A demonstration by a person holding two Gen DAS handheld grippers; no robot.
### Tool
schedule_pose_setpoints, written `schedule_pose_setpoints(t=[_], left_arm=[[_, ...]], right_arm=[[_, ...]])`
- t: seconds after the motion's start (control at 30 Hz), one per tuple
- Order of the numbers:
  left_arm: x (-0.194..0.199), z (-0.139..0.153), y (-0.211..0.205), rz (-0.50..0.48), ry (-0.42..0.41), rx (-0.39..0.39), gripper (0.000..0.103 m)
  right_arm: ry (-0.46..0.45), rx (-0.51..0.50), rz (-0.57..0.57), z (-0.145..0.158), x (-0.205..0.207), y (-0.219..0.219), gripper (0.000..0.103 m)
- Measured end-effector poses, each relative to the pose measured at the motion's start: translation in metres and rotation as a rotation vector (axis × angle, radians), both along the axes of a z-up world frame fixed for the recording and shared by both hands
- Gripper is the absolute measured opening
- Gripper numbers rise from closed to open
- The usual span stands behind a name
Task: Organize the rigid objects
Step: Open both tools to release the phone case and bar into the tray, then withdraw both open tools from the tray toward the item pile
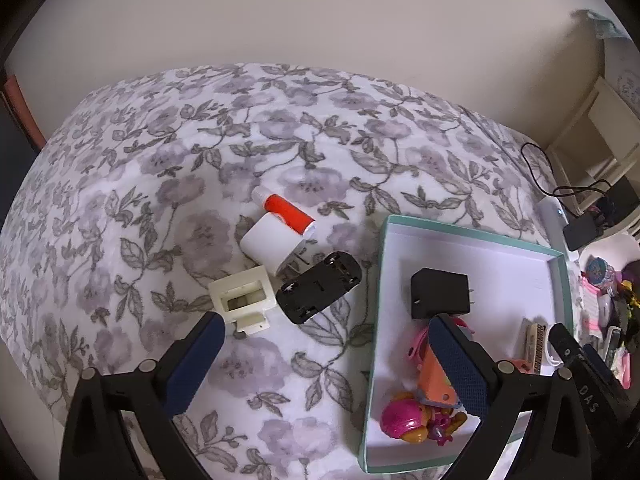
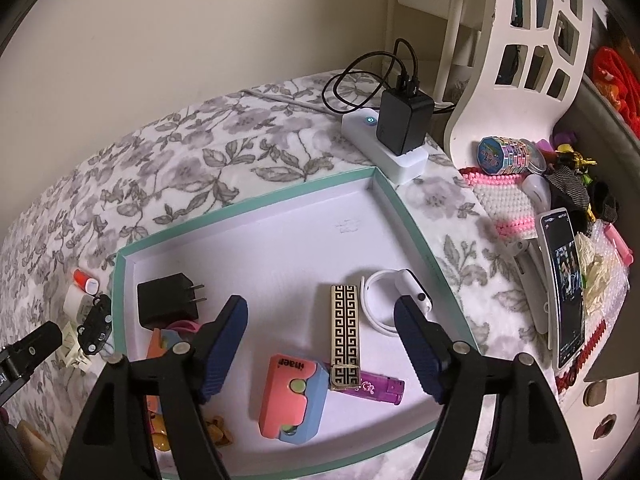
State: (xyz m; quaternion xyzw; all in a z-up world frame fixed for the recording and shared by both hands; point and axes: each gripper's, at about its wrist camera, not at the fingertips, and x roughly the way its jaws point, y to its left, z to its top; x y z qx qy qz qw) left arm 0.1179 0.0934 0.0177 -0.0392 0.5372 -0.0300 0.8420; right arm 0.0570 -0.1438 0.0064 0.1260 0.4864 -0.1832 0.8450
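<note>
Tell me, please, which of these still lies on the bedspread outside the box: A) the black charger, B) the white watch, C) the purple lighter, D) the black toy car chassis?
D: the chassis lies on the bedspread left of the box, which holds the others.

You see soft floral cloth on the bed (image 1: 200, 140), a matt cardboard tray (image 2: 256, 216), a glossy translucent purple plastic lighter (image 2: 380, 390), a shiny gold-patterned case (image 2: 345, 332), and textured blue pads (image 2: 222, 344) on matt black plastic tongs.
</note>
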Motion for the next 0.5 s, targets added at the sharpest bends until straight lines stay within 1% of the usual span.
schedule_pose_setpoints(t=[0.07, 0.13, 0.23, 0.5], left_arm=[[0.0002, -0.0007, 0.0019, 0.004, 0.002, 0.003, 0.103], [0.0003, -0.0009, 0.0036, 0.012, 0.001, 0.009, 0.103], [0.0002, -0.0012, 0.0064, 0.024, -0.006, 0.014, 0.103], [0.0008, -0.0021, 0.0112, 0.048, -0.022, 0.021, 0.103]], right_arm=[[-0.003, 0.004, 0.002, -0.0001, 0.0001, -0.0002, 0.077], [-0.003, 0.001, 0.007, -0.0006, 0.0004, 0.0005, 0.079], [-0.008, -0.010, 0.008, -0.0003, 0.0005, 0.0017, 0.091], [-0.012, -0.002, 0.011, -0.0004, 0.0011, 0.0006, 0.091]])
